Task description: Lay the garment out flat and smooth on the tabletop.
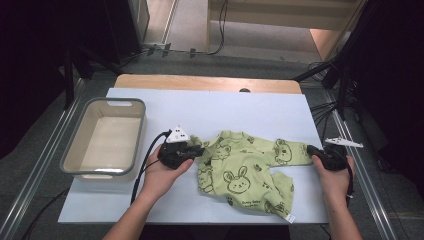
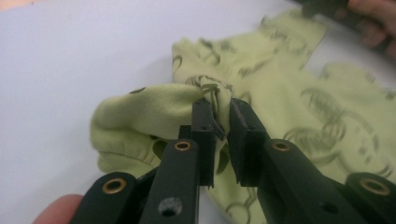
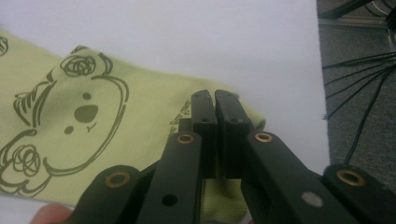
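One light-green cotton baby garment printed with dark animal outlines (image 1: 240,172) lies crumpled between the two claws. Two black two-jaw grippers are here: the left gripper (image 2: 218,122), pinching a bunched fold of the cloth, and the right gripper (image 3: 215,122), clamped on the sleeve end. One grey rectangular plastic basin with a pale inside (image 1: 74,145) stands just beyond the left gripper's outer side. One white table sheet (image 1: 210,107) lies beneath both claws.
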`<control>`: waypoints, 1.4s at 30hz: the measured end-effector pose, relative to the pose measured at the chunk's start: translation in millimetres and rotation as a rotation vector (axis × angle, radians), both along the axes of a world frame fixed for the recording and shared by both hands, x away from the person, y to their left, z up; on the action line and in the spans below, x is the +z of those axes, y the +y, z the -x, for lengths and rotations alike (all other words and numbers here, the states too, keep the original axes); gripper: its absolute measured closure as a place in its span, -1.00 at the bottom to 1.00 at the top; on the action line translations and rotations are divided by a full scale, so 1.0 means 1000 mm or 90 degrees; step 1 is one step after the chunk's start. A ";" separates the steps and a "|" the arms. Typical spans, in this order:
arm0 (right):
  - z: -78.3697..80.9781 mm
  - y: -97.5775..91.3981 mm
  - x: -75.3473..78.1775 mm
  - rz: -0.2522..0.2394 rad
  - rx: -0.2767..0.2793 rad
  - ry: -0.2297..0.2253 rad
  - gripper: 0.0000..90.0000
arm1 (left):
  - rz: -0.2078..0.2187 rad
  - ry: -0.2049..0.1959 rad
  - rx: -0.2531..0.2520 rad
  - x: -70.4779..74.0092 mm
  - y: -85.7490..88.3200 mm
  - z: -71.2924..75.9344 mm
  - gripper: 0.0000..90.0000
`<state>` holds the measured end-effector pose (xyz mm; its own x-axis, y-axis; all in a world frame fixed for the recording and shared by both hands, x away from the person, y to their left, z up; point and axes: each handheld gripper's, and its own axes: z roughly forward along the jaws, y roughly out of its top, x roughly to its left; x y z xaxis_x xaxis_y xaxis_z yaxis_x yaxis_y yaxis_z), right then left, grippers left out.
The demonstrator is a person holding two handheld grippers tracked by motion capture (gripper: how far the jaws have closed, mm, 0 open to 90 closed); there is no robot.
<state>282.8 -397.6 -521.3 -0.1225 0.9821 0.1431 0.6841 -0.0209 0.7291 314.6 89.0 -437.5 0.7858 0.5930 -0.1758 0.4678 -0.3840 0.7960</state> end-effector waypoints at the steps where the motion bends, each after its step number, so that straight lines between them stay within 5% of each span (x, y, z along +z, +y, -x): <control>1: 0.000 -0.002 0.000 -0.001 -0.006 -0.005 0.91 | 0.002 -0.004 0.015 0.002 0.000 -0.005 0.74; 5: -0.001 -0.013 -0.001 -0.009 -0.036 -0.009 0.91 | -0.024 -0.011 0.104 -0.004 0.006 -0.033 0.39; 8: -0.001 -0.017 0.000 -0.016 -0.049 -0.012 0.91 | -0.008 0.012 0.132 -0.012 0.016 -0.039 0.11; 14: 0.001 -0.022 0.000 -0.026 -0.066 -0.023 0.88 | 0.012 0.020 0.110 -0.029 0.031 -0.023 -0.10; 16: 0.004 -0.023 0.003 -0.027 -0.075 -0.032 0.72 | 0.016 0.020 0.100 -0.033 0.034 -0.016 -0.10; 21: 0.006 -0.011 0.015 -0.043 -0.034 -0.060 0.19 | -0.047 0.016 0.089 -0.048 0.025 -0.005 -0.10; 26: 0.008 0.004 0.015 -0.056 0.011 -0.054 0.03 | -0.107 0.011 0.097 -0.063 0.009 -0.002 0.08; 32: 0.011 0.014 0.007 -0.043 0.052 -0.044 0.03 | -0.111 0.004 0.083 -0.058 0.004 -0.003 0.92; 36: 0.012 0.016 -0.001 -0.043 0.062 -0.031 0.06 | -0.098 0.009 0.059 -0.043 0.002 -0.001 0.97; 42: 0.015 0.019 0.001 -0.050 0.065 -0.050 0.09 | -0.089 -0.004 0.000 -0.018 -0.015 0.007 0.97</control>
<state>267.8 -378.6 -520.6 -0.2351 0.9501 0.2052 0.6268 -0.0132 0.7791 308.0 74.0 -455.7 0.7865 0.6113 -0.0872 0.4635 -0.4912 0.7375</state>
